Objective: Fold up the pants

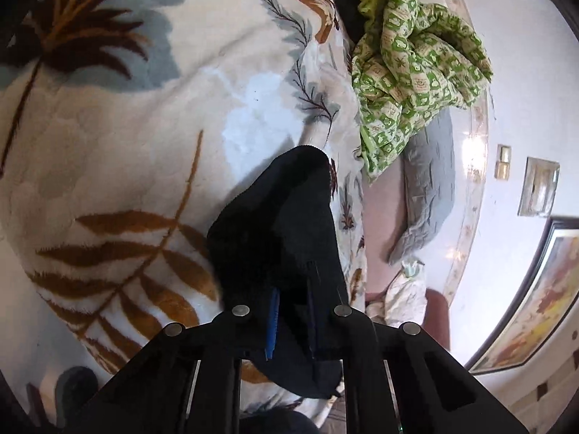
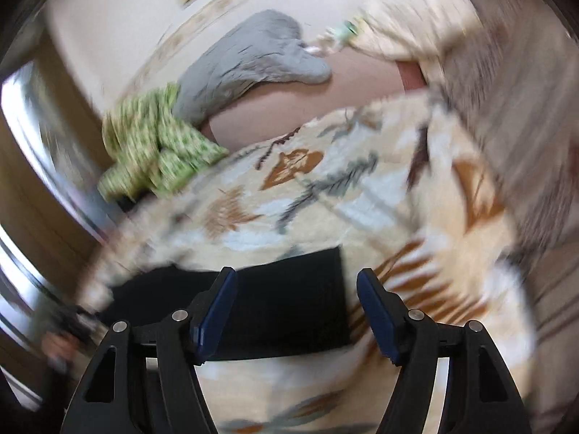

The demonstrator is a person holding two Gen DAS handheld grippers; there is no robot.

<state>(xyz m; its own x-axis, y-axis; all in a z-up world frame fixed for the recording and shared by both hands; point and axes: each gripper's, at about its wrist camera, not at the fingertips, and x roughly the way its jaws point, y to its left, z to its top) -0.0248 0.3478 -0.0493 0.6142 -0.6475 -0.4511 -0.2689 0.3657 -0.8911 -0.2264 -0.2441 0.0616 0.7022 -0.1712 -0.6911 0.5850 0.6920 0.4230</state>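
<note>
The left tongs [image 1: 289, 325] are closed on the black pants [image 1: 278, 231]. The dark cloth is bunched between the two fingers, and only a thin blue strip of one pad [image 1: 273, 325] shows beside it. From the grip the cloth rises in a loose fold above the bed blanket [image 1: 126, 126], which is cream with brown and grey leaf prints. The lower edge of the cloth hangs down under the fingers.

In the right wrist view the picture is blurred. The right tongs [image 2: 296, 311] stand wide open, with both blue pads visible, and nothing is between them. They hover over the pants [image 2: 289, 289], which lie here as a flat dark rectangle on the same blanket [image 2: 325, 199]. One straight edge of the rectangle runs near the right finger. Whether the fingers touch the cloth I cannot tell.

Further on the bed lies a crumpled green patterned cloth [image 1: 416, 65], next to a grey pillow [image 1: 430, 188] on a pink sheet [image 1: 383, 224]. On the white wall [image 1: 524, 90] beyond hangs a framed picture [image 1: 535, 296].
</note>
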